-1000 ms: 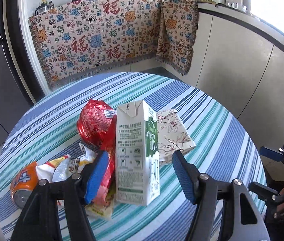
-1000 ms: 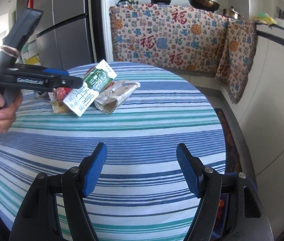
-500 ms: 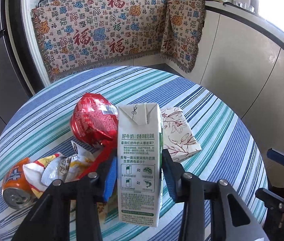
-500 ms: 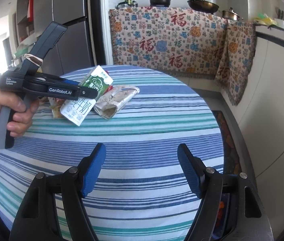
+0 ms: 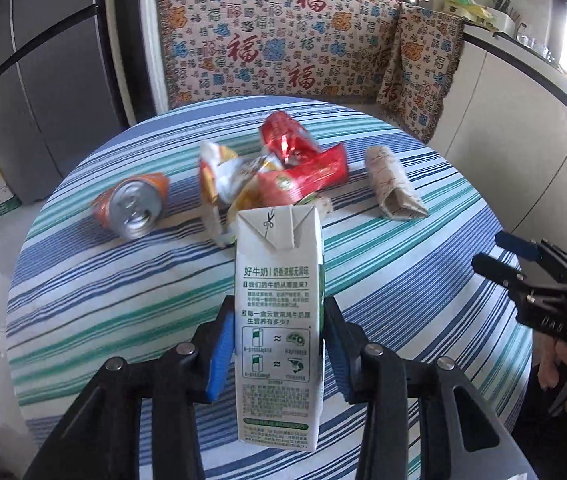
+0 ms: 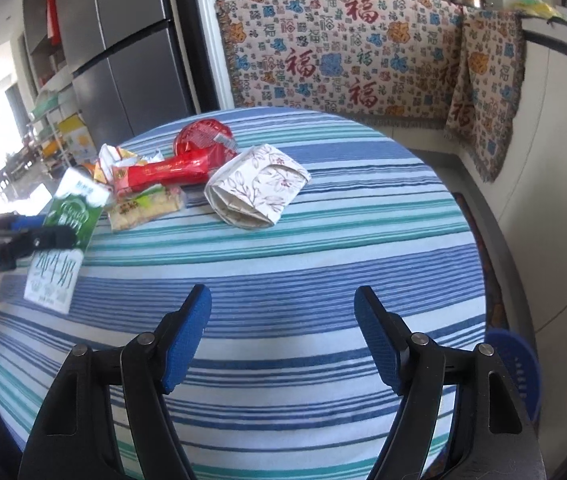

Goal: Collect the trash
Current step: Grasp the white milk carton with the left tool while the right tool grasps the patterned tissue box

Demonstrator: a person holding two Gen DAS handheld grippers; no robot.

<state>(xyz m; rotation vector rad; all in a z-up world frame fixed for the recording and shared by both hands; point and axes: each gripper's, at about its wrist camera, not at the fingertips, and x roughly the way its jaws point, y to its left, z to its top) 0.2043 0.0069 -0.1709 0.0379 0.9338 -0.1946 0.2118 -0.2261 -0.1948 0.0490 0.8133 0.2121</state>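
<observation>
My left gripper (image 5: 279, 344) is shut on a white and green milk carton (image 5: 278, 320), held upright above the striped round table (image 5: 383, 280). The same carton (image 6: 63, 236) shows at the left of the right wrist view, off the cloth. Behind it lie an orange can (image 5: 133, 206) on its side, crumpled snack wrappers (image 5: 223, 184), a red foil bag (image 5: 295, 160) and a floral paper cup (image 5: 393, 188) lying flat. My right gripper (image 6: 283, 332) hangs open over the near part of the table (image 6: 323, 260), nothing between its pads.
A patterned cloth (image 6: 343, 64) drapes the counter behind the table, with pots on top. A grey fridge (image 6: 131, 52) stands at the left. A blue basket rim (image 6: 515, 364) shows beyond the table's right edge. White cabinets (image 5: 523, 140) run along the right.
My left gripper closed on the milk carton, lifted it and pulled it back from the pile toward the table's near side. The right gripper stayed in place.
</observation>
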